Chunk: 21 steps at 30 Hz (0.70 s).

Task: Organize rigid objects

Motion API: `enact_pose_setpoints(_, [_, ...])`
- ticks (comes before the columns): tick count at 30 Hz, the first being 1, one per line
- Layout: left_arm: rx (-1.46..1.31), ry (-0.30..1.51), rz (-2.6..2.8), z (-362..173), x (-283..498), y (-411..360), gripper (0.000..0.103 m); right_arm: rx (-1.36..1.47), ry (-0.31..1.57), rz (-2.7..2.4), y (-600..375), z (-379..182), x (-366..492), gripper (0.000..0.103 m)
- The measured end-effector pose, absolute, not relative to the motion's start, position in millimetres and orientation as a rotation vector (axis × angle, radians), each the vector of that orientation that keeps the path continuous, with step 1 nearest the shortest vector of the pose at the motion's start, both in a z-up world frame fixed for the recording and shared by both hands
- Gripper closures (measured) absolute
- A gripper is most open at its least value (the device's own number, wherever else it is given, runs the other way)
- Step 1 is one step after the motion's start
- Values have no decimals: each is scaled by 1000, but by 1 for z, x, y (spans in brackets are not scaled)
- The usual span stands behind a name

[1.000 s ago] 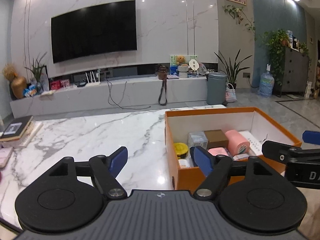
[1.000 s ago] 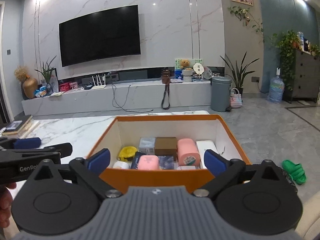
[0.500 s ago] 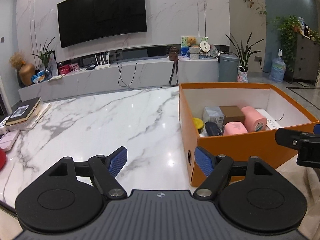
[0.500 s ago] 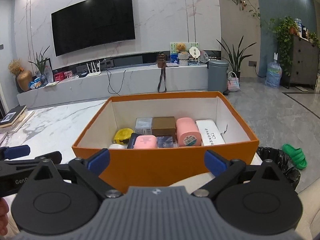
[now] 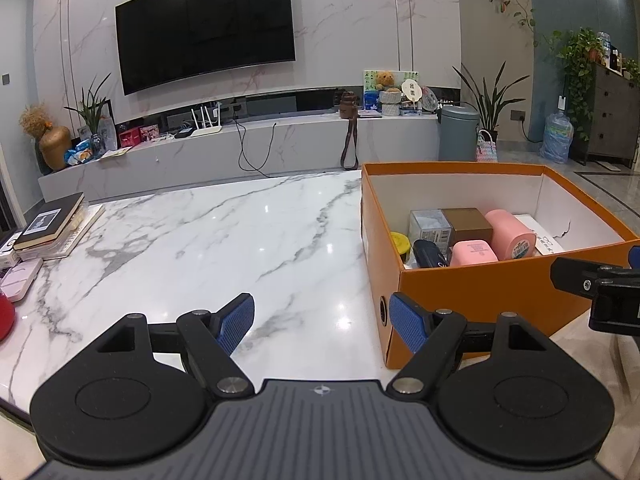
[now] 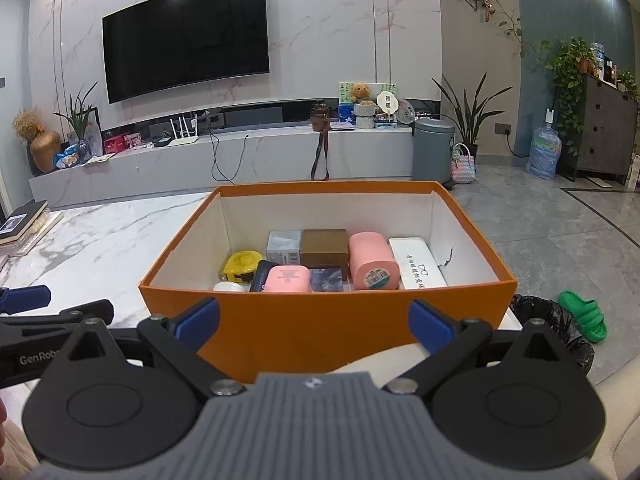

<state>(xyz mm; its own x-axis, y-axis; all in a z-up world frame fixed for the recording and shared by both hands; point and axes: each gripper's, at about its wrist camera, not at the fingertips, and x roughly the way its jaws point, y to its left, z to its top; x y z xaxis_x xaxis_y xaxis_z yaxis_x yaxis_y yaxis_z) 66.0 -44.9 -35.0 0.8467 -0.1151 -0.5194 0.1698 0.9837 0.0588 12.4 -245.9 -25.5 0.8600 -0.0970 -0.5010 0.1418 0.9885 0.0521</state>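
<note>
Marble table (image 5: 240,240) is topped by an orange box (image 6: 328,320) packed with stuff; left gripper (image 5: 322,320) and right gripper (image 6: 314,318) are held wide open, empty.

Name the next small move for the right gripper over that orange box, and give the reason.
Probably ease the right gripper forward and down over the orange box: it is open, empty and short of the near wall, while the pink cylinder lies exposed inside.
</note>
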Motion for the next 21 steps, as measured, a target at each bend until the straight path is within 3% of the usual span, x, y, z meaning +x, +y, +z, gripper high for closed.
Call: enact_pose_setpoints(21, [103, 546, -150, -32, 66, -42, 13, 87, 523, -127, -246, -25, 12, 4])
